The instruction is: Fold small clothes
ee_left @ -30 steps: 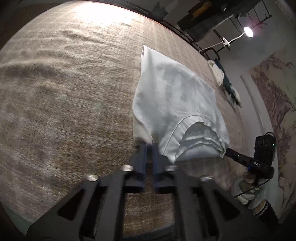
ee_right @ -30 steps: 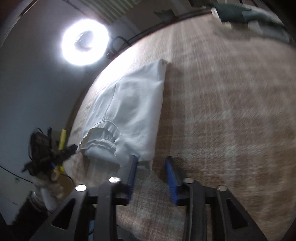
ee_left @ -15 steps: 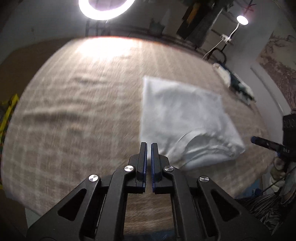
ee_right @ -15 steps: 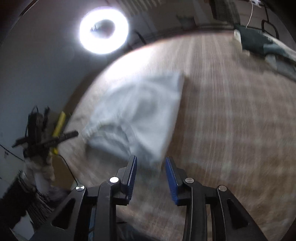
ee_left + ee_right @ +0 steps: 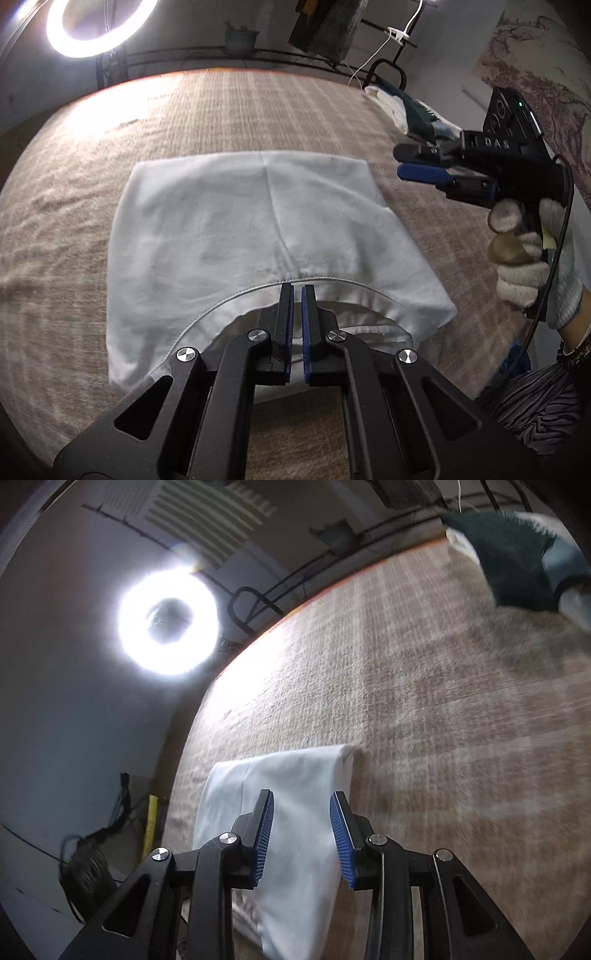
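Beige blanket (image 5: 229, 110): folded white garment (image 5: 229, 229) below both fingers; left together, right apart, empty.

Raised letters reading "DAS" are showing on the black plastic body of the right gripper (image 5: 424, 162), seen from the left wrist view and held by a white knitted glove (image 5: 532, 251). No other legible text, number or sign is appearing.

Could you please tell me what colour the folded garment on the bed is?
The folded garment is plain white, clearest in the left wrist view.
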Available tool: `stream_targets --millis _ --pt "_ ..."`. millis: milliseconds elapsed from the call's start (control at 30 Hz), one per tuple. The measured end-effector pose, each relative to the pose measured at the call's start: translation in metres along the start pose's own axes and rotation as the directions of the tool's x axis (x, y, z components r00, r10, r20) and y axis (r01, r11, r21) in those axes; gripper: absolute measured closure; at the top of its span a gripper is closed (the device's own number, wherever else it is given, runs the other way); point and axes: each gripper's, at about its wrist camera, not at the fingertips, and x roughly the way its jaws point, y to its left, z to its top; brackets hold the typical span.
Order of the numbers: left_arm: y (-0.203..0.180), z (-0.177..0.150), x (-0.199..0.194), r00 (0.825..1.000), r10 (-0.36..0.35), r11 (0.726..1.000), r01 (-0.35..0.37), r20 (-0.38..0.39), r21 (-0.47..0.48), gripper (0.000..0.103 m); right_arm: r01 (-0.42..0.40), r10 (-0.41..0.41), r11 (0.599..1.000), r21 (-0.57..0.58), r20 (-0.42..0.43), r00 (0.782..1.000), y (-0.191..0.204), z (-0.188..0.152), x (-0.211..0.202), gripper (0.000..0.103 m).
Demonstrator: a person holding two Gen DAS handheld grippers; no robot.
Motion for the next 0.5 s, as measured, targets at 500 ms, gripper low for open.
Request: stream_targets --millis 500 --pt "0.013 -0.001 0.019 0.999 -0.01 0.999 0.008 -0.042 -0.037 0.102 0.002 0.0 0.999 0.049 -0.056 0.998 -0.021 0.025 0.057 0.085"
